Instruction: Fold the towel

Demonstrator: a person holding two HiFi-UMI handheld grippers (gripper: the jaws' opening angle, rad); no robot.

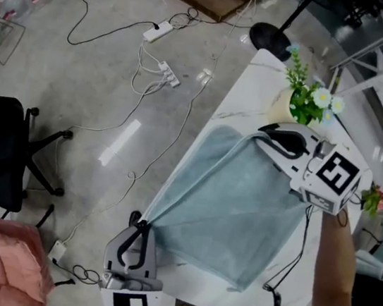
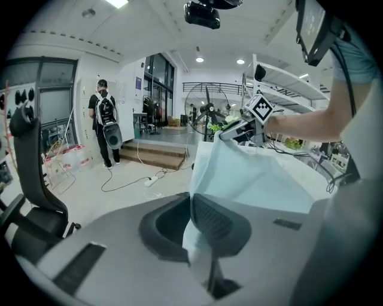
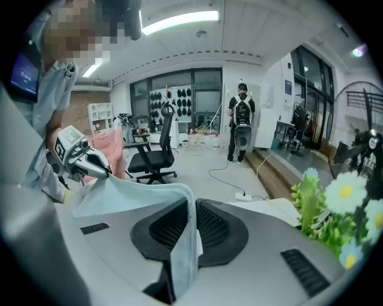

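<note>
Though clenched on towel [image 1: 229,211] corners at left gripper [image 1: 140,225] and right gripper [image 1: 263,139], could slip if overstretched

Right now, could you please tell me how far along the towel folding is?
Done: the left gripper and right gripper are each shut on a towel corner. In hand: that edge is lifted taut between them, the rest lying on the table. Left: no fold shows yet.

Flowers [image 1: 312,99] stand just beyond the right gripper [image 1: 264,137], crowding the table [image 1: 259,72] at its far end.
</note>
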